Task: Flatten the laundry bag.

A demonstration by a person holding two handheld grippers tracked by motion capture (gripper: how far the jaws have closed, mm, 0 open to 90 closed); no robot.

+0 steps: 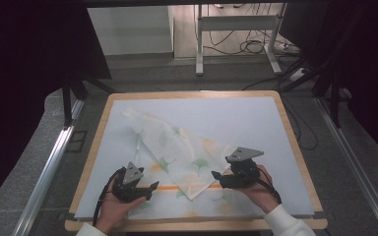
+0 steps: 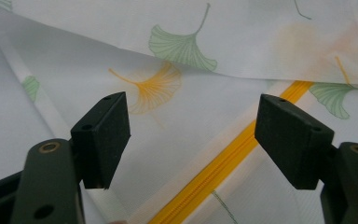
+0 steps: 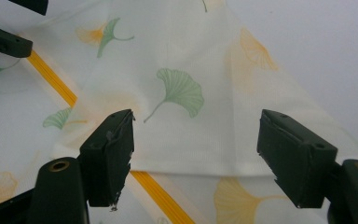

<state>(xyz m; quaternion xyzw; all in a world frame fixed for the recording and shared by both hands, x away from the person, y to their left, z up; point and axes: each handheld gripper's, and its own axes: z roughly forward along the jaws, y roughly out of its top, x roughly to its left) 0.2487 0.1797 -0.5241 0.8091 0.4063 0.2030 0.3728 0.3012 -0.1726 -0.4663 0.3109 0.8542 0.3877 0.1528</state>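
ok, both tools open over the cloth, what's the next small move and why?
Probably close the right tool on the folded edge of the white leaf-print cloth with the orange stripe: its jaws stand open either side of that edge, gripping nothing. The left tool is open over the flat lower layer.

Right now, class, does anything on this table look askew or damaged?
The cloth lies unevenly folded: one flap crosses the orange stripe at a slant. The right gripper has a chipped, ragged pad. Both grippers are open above the fabric.
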